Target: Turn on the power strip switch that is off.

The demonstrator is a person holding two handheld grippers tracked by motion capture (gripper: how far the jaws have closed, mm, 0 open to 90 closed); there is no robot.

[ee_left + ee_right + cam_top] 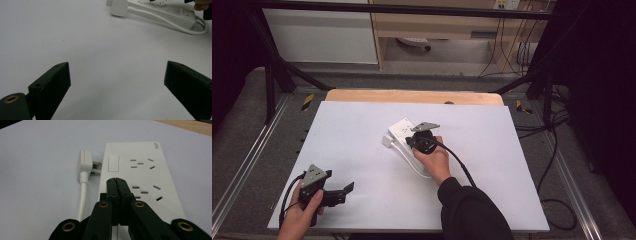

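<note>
While my right hand (434, 160) sits out near the middle of the white table (362, 145), my right gripper (116, 181) has its jaws pressed together with nothing between them, tips resting over the top face of the white power strip (147, 177). From the right gripper view the tips land just below the strip's rocker switch (113, 163), with two groups of socket slots off to the side of them. I honestly can't tell if the tips are touching the plastic or just hanging over it.

The strip's own white plug (84, 165) lies on the table right beside the strip's edge, prongs pointing at the strip's side. Its white cable (82, 200) runs back toward me along the strip. In the high view the strip sits a bit past the table's centre, angled, and the cable loops out on the near side under my hand.

My left gripper (116, 87) is well apart from all that, down at the near left corner of the table in my left hand (302, 212). Its jaws are spread wide, gripping nothing, just bare table between them. The left gripper view catches the plug and strip far off at the top.
</note>
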